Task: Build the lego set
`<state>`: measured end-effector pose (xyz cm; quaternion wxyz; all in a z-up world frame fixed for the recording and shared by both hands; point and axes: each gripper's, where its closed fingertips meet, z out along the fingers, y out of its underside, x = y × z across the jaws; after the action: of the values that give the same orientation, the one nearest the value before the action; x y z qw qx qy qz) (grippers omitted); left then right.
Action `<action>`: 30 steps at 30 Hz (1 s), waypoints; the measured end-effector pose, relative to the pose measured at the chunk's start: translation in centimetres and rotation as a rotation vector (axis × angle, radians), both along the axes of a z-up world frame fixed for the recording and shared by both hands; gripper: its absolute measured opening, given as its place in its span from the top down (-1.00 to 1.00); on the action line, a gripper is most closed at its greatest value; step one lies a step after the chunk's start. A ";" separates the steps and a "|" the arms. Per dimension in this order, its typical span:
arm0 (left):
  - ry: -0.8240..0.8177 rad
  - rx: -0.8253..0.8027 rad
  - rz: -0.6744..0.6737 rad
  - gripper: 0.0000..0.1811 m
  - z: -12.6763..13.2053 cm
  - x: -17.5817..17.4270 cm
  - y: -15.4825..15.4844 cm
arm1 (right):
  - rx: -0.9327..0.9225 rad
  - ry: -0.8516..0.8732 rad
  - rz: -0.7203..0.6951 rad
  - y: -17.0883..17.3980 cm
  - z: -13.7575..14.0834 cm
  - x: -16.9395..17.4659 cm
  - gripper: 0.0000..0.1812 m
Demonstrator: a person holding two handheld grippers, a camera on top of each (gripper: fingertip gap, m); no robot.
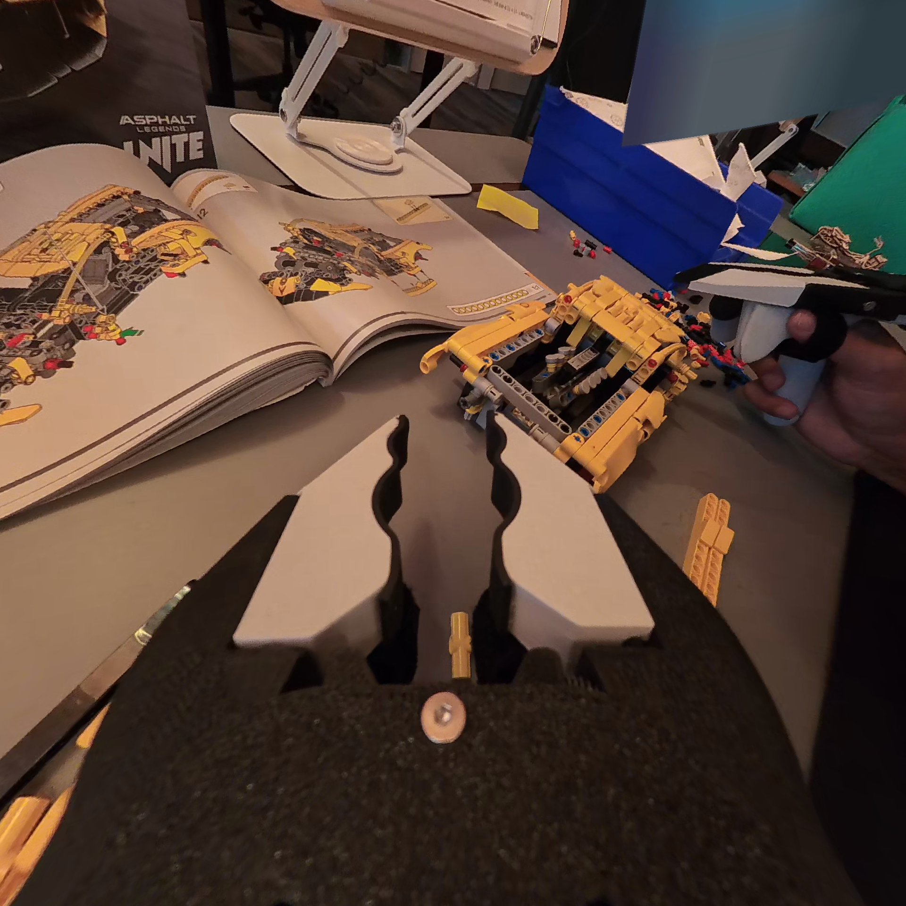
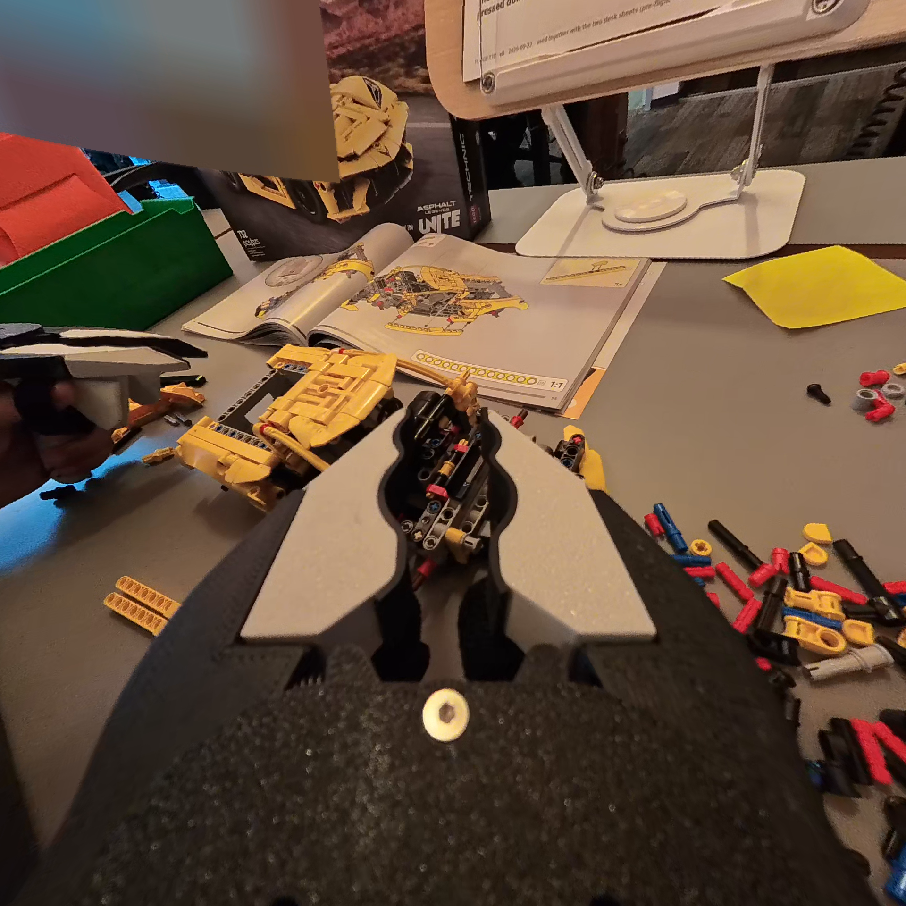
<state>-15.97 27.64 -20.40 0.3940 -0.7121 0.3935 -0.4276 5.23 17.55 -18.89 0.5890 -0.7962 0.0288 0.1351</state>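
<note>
The partly built yellow car model (image 1: pixel 564 372) lies on the grey table, just right of the open instruction booklet (image 1: pixel 196 294). My left gripper (image 1: pixel 446 426) is open and empty, with its tips just short of the model's near corner. A small yellow pin (image 1: pixel 460 644) lies on the table under its fingers. My right gripper (image 2: pixel 446 421) is open over the model (image 2: pixel 318 407), and the model's black and grey end (image 2: pixel 446 480) shows between its fingers; contact is unclear. It also shows in the left wrist view (image 1: pixel 686 279), held by a hand.
Two joined yellow beams (image 1: pixel 708 544) lie right of the left gripper. Loose pins and connectors (image 2: pixel 809 603) spread at the right. A white stand (image 1: pixel 353 157), the set's box (image 2: pixel 392 196), a blue bin (image 1: pixel 627 196), a green bin (image 2: pixel 113 264) and yellow paper (image 2: pixel 818 284) stand behind. The left gripper's tips are roughly 25 cm from the right gripper's. Measured from the fingertips, the small yellow pin (image 1: pixel 460 644) is 9 cm or so from the left gripper and 30 cm from the right.
</note>
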 end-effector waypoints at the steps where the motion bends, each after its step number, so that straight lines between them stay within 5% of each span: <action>1: 0.001 0.000 0.000 0.66 0.0 0.0 0.0 | 0.000 0.001 0.000 0.0 0.0 0.0 0.73; 30: 0.011 0.010 -0.014 0.66 -0.1 0.3 -0.2 | -0.007 0.012 0.026 0.0 -0.1 -0.6 0.76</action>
<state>-15.71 27.40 -20.49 0.3923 -0.7097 0.4028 -0.4244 4.63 17.58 -18.99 0.5845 -0.7976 0.0224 0.1472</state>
